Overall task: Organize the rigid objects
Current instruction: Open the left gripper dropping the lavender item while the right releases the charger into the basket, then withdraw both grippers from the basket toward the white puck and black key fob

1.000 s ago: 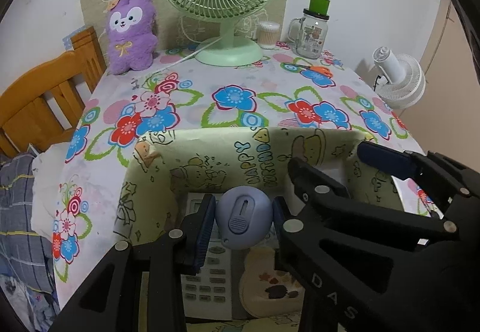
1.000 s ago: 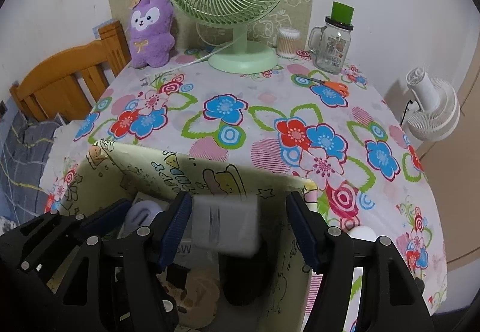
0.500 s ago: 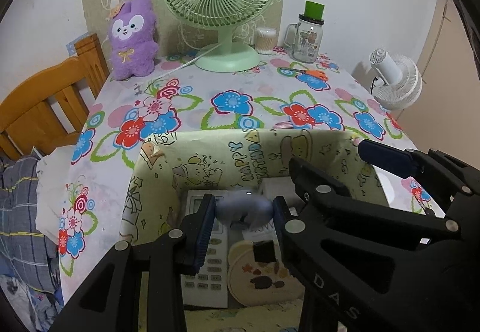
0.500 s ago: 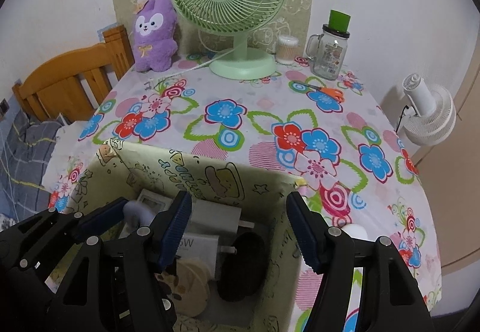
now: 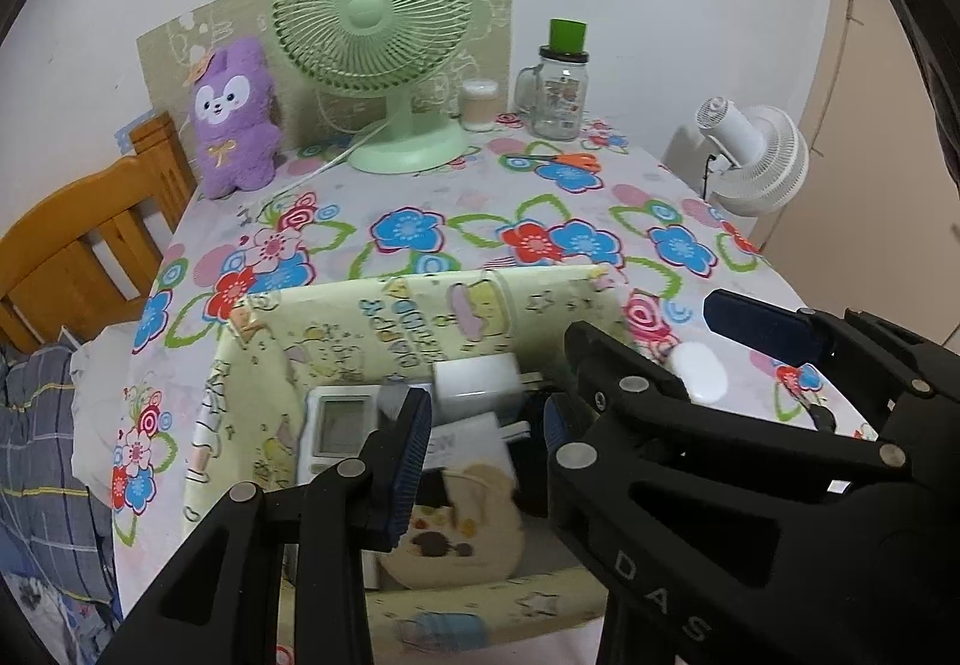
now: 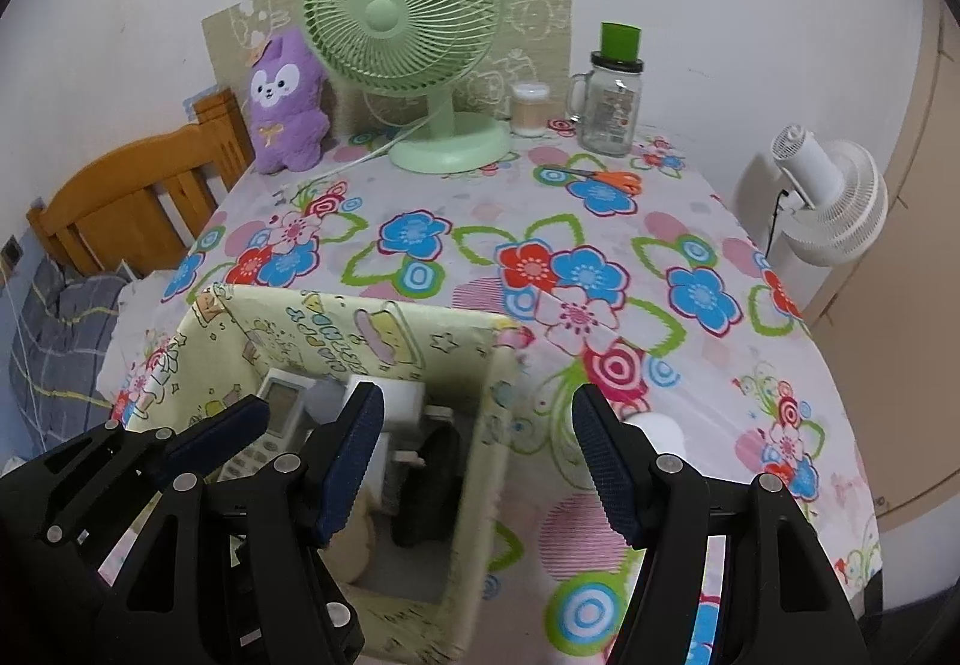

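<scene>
A pale yellow cartoon-print box (image 5: pixel 384 317) (image 6: pixel 360 323) sits at the near edge of the flowered table. It holds a white remote (image 5: pixel 336 425) (image 6: pixel 282 401), white chargers (image 5: pixel 477 380) (image 6: pixel 402 401), a round cream case (image 5: pixel 456 533), a dark object (image 6: pixel 429 479) and a pale blue item (image 5: pixel 393 401). My left gripper (image 5: pixel 486 443) is open and empty above the box. My right gripper (image 6: pixel 480 455) is open and empty over the box's right wall. A white oval object (image 5: pixel 699 371) (image 6: pixel 660 434) lies on the table right of the box.
At the back stand a green desk fan (image 5: pixel 372 23) (image 6: pixel 402 17), a purple plush (image 5: pixel 234 119) (image 6: pixel 285 101), a cotton-swab jar (image 5: pixel 479 104), a glass mug with green lid (image 5: pixel 558 83) (image 6: pixel 612 89) and orange scissors (image 5: pixel 564 161) (image 6: pixel 606 177). A wooden chair (image 5: pixel 78 257) is left, a white fan (image 5: pixel 756 161) right.
My left gripper opened and let go of the round blue item, which dropped into the box. My right gripper let the white charger fall into the box. Both grippers have pulled up and back.
</scene>
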Tool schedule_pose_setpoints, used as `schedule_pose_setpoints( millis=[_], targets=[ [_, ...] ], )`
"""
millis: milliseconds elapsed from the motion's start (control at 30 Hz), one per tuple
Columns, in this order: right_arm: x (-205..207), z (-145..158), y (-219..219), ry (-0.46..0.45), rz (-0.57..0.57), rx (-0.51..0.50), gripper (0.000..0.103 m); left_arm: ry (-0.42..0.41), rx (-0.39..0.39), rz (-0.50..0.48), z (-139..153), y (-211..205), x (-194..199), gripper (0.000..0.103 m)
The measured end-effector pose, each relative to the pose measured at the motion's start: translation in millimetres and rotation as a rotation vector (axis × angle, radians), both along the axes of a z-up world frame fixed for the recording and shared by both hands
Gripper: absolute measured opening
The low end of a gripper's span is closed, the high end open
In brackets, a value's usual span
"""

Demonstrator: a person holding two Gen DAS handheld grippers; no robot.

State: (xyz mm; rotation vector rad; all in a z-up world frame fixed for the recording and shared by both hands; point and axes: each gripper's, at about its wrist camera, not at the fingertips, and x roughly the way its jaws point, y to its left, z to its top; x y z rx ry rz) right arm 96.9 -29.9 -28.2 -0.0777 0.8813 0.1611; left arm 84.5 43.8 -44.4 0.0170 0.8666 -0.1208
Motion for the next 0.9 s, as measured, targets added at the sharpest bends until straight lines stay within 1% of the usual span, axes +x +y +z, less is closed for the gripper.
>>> schedule_pose_setpoints(
  millis=[333,667,900],
  targets=[
    [-14.2,9.9,-35.6,-0.019,-0.053,-0.018,0.069,-0.005,-0.006,-0.04,7.4,-33.4,-7.2,0.04],
    [-25.7,15.3,-65.1,-0.02,-0.094,-0.002,0.069,-0.01,-0.009,-0.077,11.7,-62.6,-14.9,0.04],
    [-31.5,17.2,-83.8,-0.021,-0.11,0.017,0.069,-0.02,0.0,-0.084,14.9,-79.9,-19.1,0.04]
  ],
)
